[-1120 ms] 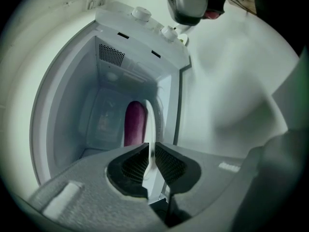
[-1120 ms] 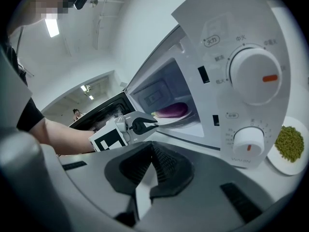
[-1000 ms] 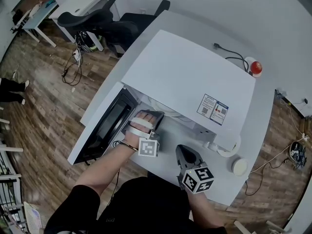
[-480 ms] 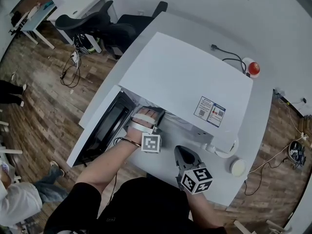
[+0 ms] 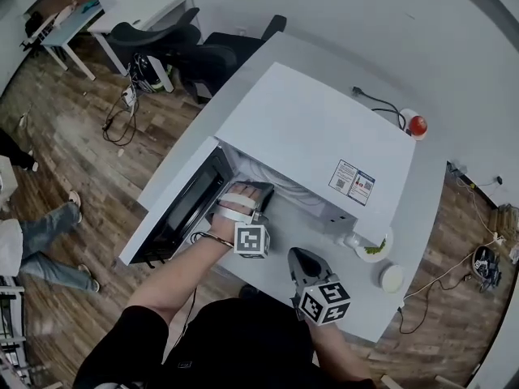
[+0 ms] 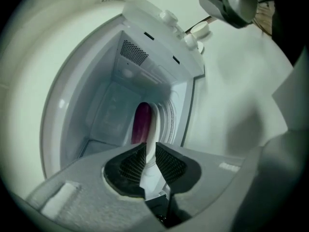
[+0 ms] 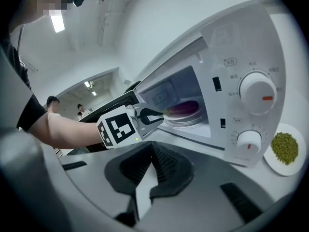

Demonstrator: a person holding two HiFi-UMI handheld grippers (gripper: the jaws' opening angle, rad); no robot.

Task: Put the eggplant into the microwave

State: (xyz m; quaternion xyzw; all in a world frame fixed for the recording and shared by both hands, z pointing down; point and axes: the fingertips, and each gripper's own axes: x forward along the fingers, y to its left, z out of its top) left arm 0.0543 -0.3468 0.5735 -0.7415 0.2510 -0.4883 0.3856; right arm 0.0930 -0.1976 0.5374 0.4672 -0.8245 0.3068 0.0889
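Note:
The white microwave (image 5: 324, 128) stands on the table with its door (image 5: 182, 209) swung open to the left. Inside it, a purple eggplant (image 6: 141, 122) (image 7: 183, 108) lies on a white plate (image 6: 152, 129) (image 7: 186, 117) over the turntable. My left gripper (image 5: 253, 191) (image 6: 147, 151) (image 7: 157, 115) reaches into the oven's mouth, rolled on its side. Its jaws are shut on the plate's near rim. My right gripper (image 5: 304, 258) (image 7: 153, 149) hangs over the table in front of the control panel. It is shut, with nothing between its jaws.
A small dish of green bits (image 7: 285, 149) (image 5: 375, 247) and a round white lid (image 5: 392, 278) sit right of the microwave. A red button (image 5: 417, 126) and a cable (image 5: 377, 100) lie behind. An office chair (image 5: 162, 43) and a person's legs (image 5: 40, 233) are at the left.
The left gripper stays at the oven's mouth with the plate's rim in its jaws, shifted only slightly. The right gripper has hardly moved. A person on the floor at the left has walked on.

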